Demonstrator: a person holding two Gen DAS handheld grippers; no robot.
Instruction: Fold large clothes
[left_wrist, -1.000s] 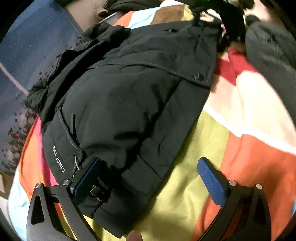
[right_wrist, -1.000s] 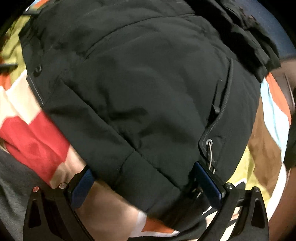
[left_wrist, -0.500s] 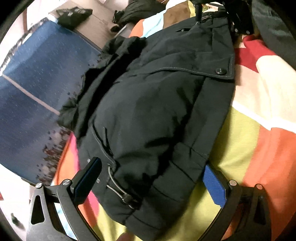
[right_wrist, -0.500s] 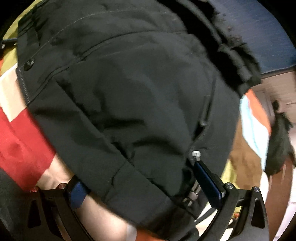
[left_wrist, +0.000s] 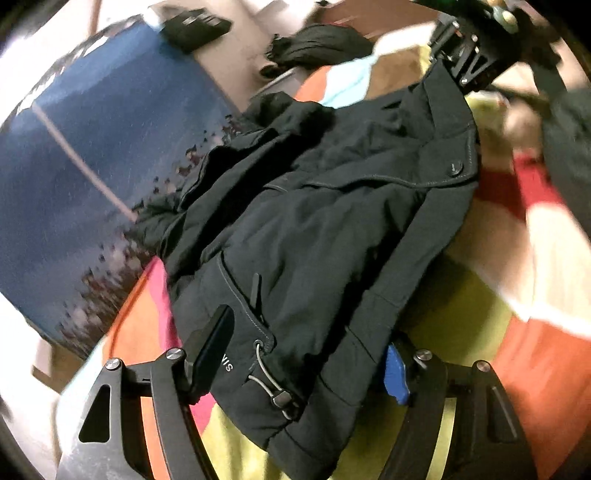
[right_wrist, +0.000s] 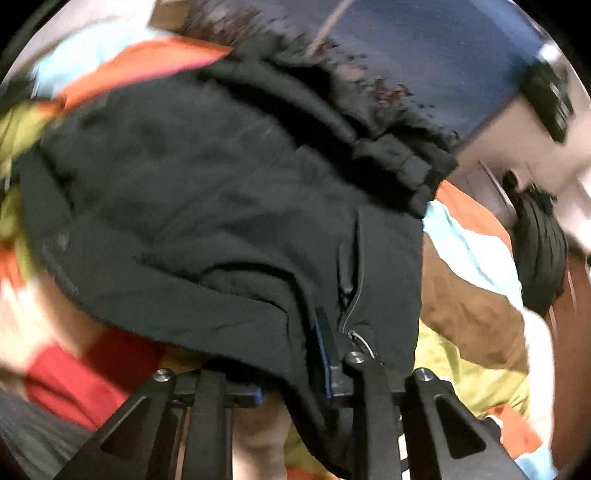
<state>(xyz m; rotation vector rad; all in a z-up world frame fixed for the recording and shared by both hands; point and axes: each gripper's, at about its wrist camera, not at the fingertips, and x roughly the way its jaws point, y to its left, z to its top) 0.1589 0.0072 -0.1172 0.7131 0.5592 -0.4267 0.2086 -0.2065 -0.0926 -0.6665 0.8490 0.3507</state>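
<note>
Your black jacket (left_wrist: 332, 221) lies on the patchwork bedspread (left_wrist: 498, 314), its long axis running away from your left gripper (left_wrist: 306, 354), hem nearest. Those jaws are closing around the hem's drawcord corner. Your right gripper (right_wrist: 291, 354) is closing, pinching the hem; blur hides its left pad. A second ago both stood wide.
</note>
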